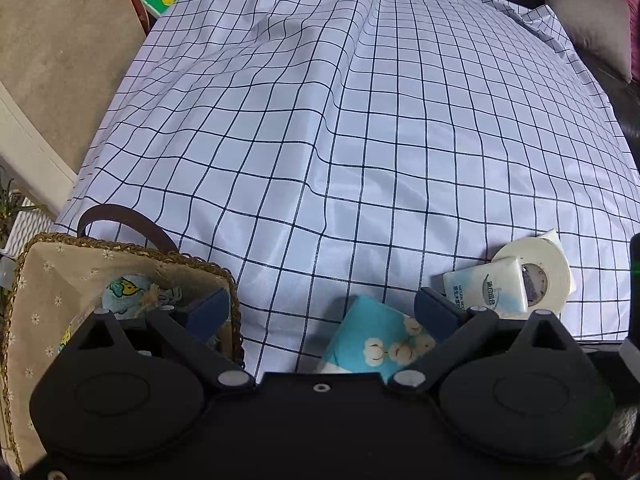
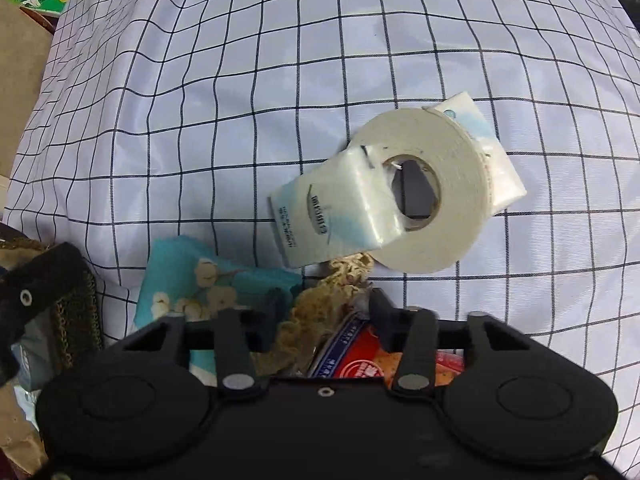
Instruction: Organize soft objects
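Right wrist: right gripper [image 2: 324, 306] perhaps pinching beige lace [image 2: 320, 312] (blurred).

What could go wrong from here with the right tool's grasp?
1. The beige lace in the right tool runs under the white tissue pack leaning on the tape roll; lifting could drag or topple them.
2. The red packet lies just beneath the lace and might get pinched along.
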The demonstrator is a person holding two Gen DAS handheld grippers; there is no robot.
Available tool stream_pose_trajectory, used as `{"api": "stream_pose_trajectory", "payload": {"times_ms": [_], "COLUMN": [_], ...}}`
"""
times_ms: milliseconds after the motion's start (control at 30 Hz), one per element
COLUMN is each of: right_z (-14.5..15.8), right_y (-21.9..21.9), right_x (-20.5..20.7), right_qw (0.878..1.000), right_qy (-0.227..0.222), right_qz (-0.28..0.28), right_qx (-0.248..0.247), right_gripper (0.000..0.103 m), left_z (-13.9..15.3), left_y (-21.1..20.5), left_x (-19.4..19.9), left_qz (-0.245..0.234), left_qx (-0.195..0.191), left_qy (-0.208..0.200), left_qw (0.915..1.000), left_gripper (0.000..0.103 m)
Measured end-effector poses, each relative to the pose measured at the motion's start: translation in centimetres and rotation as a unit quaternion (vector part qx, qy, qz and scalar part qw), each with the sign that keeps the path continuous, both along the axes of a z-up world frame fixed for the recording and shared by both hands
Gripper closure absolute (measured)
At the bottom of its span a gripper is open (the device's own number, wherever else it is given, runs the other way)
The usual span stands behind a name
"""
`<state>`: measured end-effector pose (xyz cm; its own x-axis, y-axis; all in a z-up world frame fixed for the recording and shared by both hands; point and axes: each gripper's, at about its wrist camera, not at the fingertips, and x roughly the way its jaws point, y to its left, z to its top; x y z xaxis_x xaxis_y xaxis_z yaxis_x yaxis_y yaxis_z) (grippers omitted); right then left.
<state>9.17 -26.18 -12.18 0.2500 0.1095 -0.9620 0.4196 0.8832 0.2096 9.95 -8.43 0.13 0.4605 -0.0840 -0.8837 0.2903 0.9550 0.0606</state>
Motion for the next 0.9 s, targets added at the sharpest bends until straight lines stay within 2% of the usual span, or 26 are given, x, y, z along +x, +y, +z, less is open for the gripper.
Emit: {"api": "stream_pose_trajectory", "payload": {"times_ms": [267, 433, 500, 767, 900], "right_z": [0.9, 2.2, 3.2, 4.2, 5.8], "right_y": [0.0, -0.3, -0.8, -1.7, -1.7], "right_x": [-0.5, -1.0, -1.6, -2.7, -3.2], "right_qw": [1.000, 1.000, 1.000, 0.999, 0.998], "right_qy": [-0.013, -0.022, -0.027, -0.037, -0.059], "right_qz": [0.005, 0.007, 0.008, 0.000, 0.001], "right_qx": [-0.007, 0.003, 0.011, 0.020, 0.007], "right_gripper": [0.078, 0.080, 0.099, 0.101, 0.102], "left_z": [-0.1, -0.4, -0.4, -0.4, -0.5], "left_y": [-0.2, -0.5, -0.6, -1.5, -1.8], "left_x": [-0.1, -0.1, -0.1, -0.3, -0.4], "left_qz": [-0.002, -0.002, -0.003, -0.006, -0.007], "left_qx": [0.001, 0.005, 0.004, 0.006, 0.009], "left_qy": [0.002, 0.004, 0.006, 0.009, 0.010], "left_qw": [1.0000, 1.0000, 1.0000, 0.9999, 0.9999], "left_gripper": [0.006, 0.006, 0.006, 0.006, 0.006]}}
